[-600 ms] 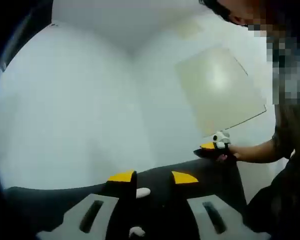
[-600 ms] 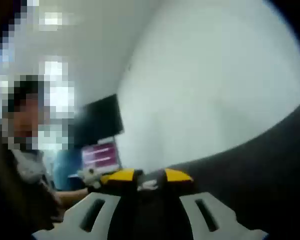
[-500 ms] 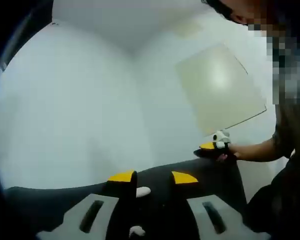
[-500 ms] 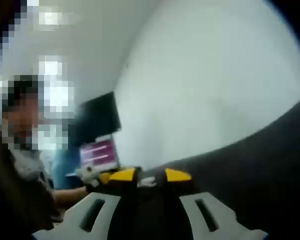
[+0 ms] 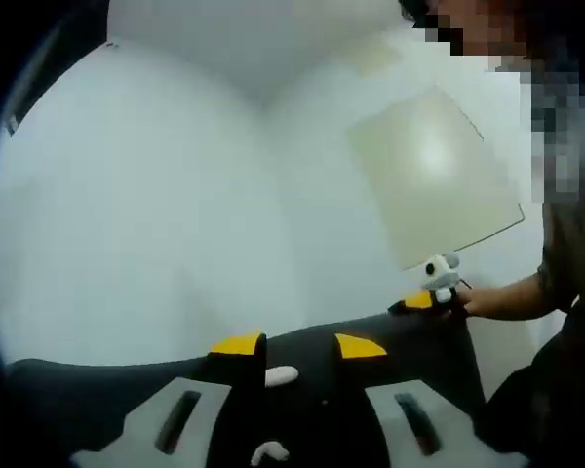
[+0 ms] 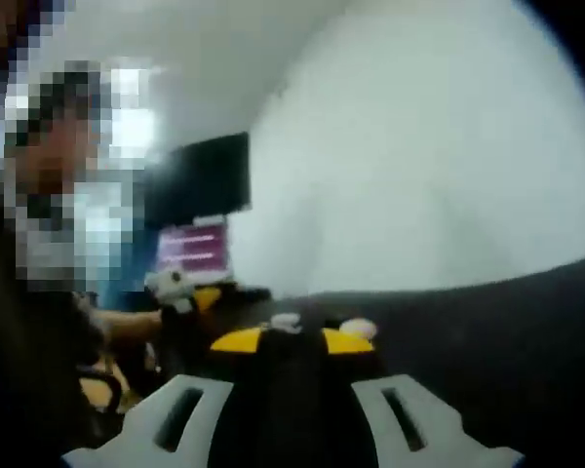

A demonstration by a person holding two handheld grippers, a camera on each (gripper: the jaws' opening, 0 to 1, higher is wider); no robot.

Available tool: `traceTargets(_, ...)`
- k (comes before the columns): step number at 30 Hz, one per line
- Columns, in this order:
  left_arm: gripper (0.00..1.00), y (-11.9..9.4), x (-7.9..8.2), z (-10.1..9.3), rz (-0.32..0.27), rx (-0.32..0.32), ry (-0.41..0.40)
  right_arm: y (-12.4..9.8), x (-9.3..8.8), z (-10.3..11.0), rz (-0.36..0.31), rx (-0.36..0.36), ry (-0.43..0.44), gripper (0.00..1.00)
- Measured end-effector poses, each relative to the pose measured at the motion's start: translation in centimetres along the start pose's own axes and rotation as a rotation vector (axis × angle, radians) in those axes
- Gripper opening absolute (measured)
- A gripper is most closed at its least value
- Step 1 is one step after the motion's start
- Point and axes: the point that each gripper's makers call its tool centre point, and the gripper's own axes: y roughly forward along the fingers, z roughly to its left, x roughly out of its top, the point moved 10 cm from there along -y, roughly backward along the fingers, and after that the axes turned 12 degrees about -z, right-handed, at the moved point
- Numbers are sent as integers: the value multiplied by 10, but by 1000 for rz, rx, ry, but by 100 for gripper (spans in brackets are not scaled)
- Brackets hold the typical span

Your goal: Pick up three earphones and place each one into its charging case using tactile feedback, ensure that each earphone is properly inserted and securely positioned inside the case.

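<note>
Left gripper view
Left gripper (image 5: 298, 346): its two yellow-tipped jaws rose from the bottom of the view and stood apart with a clear gap between them, gripping nothing.
Earphone (image 5: 280, 374): a small white piece lay on the dark table (image 5: 97, 395) in the gap between the jaws, nearer the left jaw, not touching either tip as far as could be told.
Second white piece (image 5: 267, 452): lay lower in the same gap, close to the gripper body; too small to tell whether it was an earphone or part of a case.
Table: black, its far edge ran across the lower part of the view, rising toward the right corner.
Right gripper (image 5: 424, 301): seen at the table's far right corner, yellow tip showing, held by the person's hand (image 5: 473, 302); a small white object (image 5: 441, 268) sat on top of it.
Panel (image 5: 434, 175): pale, leaning against the white wall behind the right corner.

Right gripper view
Right gripper (image 6: 291, 341): the yellow tips stood slightly apart; the picture was blurred and I could not tell whether anything was held.
White pieces: one (image 6: 286, 321) lay on the table just beyond the tips, another (image 6: 358, 328) just right of the right tip; too blurred to say what they were.
Left gripper (image 6: 190, 302): near the table's left edge, yellow showing, jaws unclear.
Monitor (image 6: 197, 180): dark, behind the left edge, with a pinkish screen (image 6: 191, 252) below it.
</note>
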Motion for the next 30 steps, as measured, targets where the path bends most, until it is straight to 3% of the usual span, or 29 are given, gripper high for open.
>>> traceTargets(3,25,0,-1,3,3,8,-27,0,-3,-6,22,-19,75,24)
traceTargets(9,26,-1,0,9,-15,46,-33,-5,2,-13,-39,-91,101,24)
traceTargets(12,26,-4,6,14,-89,82,-90,-5,2,-12,-38,-103,90,24)
traceTargets(15,24,-11,9,27,-140,176,-134,-4,1,-11,-22,-103,74,24)
traceTargets(20,23,-20,15,41,-236,266,-215,-5,2,-12,-15,-96,56,24)
traceTargets(23,22,-23,15,44,-244,303,-209,-6,2,-11,-20,-88,58,24)
traceTargets(26,22,-20,14,42,-216,304,-173,-4,2,-14,-15,-78,89,24)
traceTargets(29,24,-17,12,40,-193,286,-157,0,4,-24,-27,-163,177,24)
traceTargets(30,25,-18,13,40,-199,288,-158,3,7,-25,-34,-158,187,24)
